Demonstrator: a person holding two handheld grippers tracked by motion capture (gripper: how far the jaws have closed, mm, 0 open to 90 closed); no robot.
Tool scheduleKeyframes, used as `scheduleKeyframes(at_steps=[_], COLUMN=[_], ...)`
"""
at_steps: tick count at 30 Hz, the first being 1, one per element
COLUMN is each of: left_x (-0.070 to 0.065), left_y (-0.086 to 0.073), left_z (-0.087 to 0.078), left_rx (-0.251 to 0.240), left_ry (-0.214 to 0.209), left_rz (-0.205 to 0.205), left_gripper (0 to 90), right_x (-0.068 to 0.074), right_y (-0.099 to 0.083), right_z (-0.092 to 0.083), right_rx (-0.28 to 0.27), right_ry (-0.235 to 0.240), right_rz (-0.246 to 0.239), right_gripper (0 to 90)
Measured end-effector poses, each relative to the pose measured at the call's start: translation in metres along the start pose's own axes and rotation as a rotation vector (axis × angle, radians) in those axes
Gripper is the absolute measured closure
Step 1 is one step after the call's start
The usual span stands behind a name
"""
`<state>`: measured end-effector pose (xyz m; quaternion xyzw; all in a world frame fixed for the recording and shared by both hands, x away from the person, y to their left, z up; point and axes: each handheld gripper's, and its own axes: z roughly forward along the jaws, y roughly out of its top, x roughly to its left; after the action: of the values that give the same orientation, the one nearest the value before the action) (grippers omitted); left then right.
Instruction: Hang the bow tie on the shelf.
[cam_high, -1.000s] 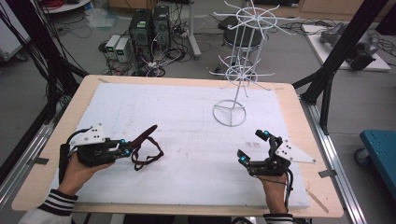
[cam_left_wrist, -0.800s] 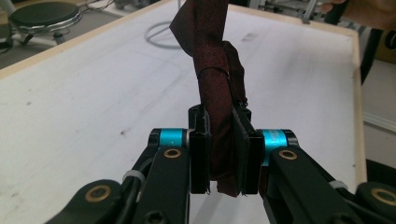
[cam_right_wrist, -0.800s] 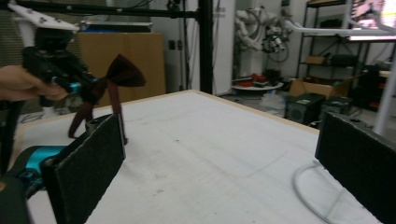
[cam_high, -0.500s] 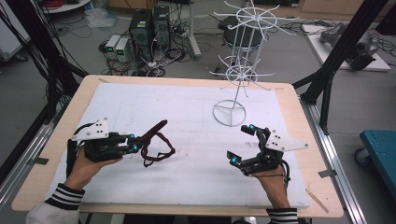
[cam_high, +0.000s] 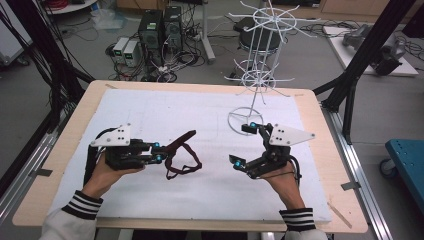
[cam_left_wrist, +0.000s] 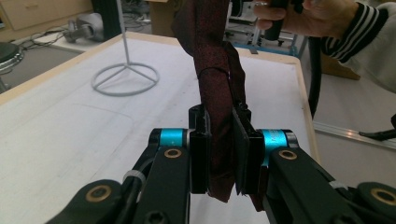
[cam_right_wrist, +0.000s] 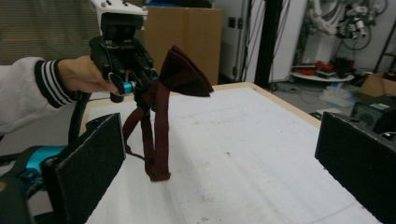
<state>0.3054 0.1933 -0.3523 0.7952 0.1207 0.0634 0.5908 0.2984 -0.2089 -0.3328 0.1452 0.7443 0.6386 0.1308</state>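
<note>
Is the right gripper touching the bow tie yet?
Apart. The right gripper view shows the right gripper open, with bare table between it and the bow tie.

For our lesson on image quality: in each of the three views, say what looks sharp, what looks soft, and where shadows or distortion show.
High view: even light, a soft picture overall, faint shadow under the bow tie.
Left gripper view: the left gripper and clamped bow tie are sharp; the wire stand's ring base behind is softer.
Right gripper view: the right gripper pads loom large and blurred at the edges; the background is hazy.
</note>
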Motion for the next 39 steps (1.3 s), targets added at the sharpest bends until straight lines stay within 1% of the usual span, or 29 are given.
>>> scheduleKeyframes(at_steps=[2,5,6,8,10,13,15,17,18,20,21,22,24,25,26,28,30,31,33,34,36,38,39], left_x=[0.0,0.001,0.001,0.001,0.001,0.002,0.002,0.003,0.003,0.003,0.002,0.002,0.001,0.001,0.001,0.0,0.0,0.0,-0.001,-0.001,-0.001,0.0,0.0], left_y=[0.001,0.001,0.002,0.002,0.002,0.003,0.003,0.004,0.004,0.004,0.005,0.005,0.006,0.006,0.006,0.007,0.009,0.009,0.01,0.01,0.011,0.011,0.011], left_z=[0.004,0.008,0.011,0.013,0.015,0.018,0.02,0.021,0.022,0.023,0.024,0.025,0.027,0.028,0.029,0.031,0.032,0.033,0.034,0.034,0.034,0.034,0.033], left_rx=[-0.006,-0.008,-0.007,-0.011,-0.015,-0.015,-0.023,-0.033,-0.036,-0.038,-0.039,-0.042,-0.039,-0.041,-0.035,-0.035,-0.038,-0.035,-0.035,-0.035,-0.034,-0.038,-0.038], left_ry=[-0.017,-0.022,-0.028,-0.038,-0.04,-0.053,-0.058,-0.07,-0.076,-0.084,-0.093,-0.102,-0.105,-0.109,-0.111,-0.116,-0.121,-0.124,-0.126,-0.126,-0.121,-0.12,-0.115], left_rz=[0.0,0.004,0.008,0.001,0.001,0.009,0.009,0.009,0.009,0.008,0.016,0.013,0.02,0.018,0.027,0.03,0.029,0.036,0.039,0.038,0.039,0.036,0.034], left_gripper=[78.6,78.6,78.6,78.7,78.7,78.8,78.7,78.8,78.7,78.8,78.8,78.7,78.8,78.7,78.8,78.7,78.8,78.7,78.7,78.7,78.7,78.7,78.7], right_x=[-0.002,-0.005,-0.005,-0.007,-0.009,-0.011,-0.012,-0.013,-0.014,-0.015,-0.015,-0.015,-0.015,-0.014,-0.014,-0.014,-0.015,-0.015,-0.015,-0.015,-0.014,-0.013,-0.012], right_y=[0.003,0.006,0.007,0.009,0.011,0.015,0.017,0.019,0.02,0.022,0.022,0.023,0.023,0.024,0.024,0.025,0.027,0.027,0.028,0.029,0.029,0.029,0.029], right_z=[0.005,0.012,0.013,0.017,0.021,0.026,0.03,0.034,0.035,0.039,0.04,0.042,0.046,0.048,0.049,0.052,0.054,0.055,0.057,0.058,0.058,0.059,0.059], right_rx=[0.01,0.018,0.026,0.028,0.035,0.047,0.055,0.065,0.069,0.072,0.08,0.086,0.11,0.118,0.116,0.122,0.126,0.123,0.124,0.122,0.124,0.127,0.136], right_ry=[0.021,0.05,0.055,0.068,0.069,0.089,0.106,0.112,0.121,0.135,0.141,0.148,0.154,0.166,0.176,0.186,0.192,0.194,0.207,0.198,0.217,0.242,0.251], right_rz=[-0.006,-0.007,-0.005,-0.011,-0.018,-0.006,-0.011,-0.021,-0.023,-0.023,-0.025,-0.023,-0.035,-0.043,-0.048,-0.056,-0.057,-0.057,-0.061,-0.075,-0.077,-0.089,-0.108], right_gripper=[2.9,3.0,3.0,3.0,3.0,3.0,3.0,3.1,5.0,5.7,6.1,6.6,8.1,13.1,16.5,16.7,19.8,21.5,29.3,33.2,42.4,56.1,63.4])
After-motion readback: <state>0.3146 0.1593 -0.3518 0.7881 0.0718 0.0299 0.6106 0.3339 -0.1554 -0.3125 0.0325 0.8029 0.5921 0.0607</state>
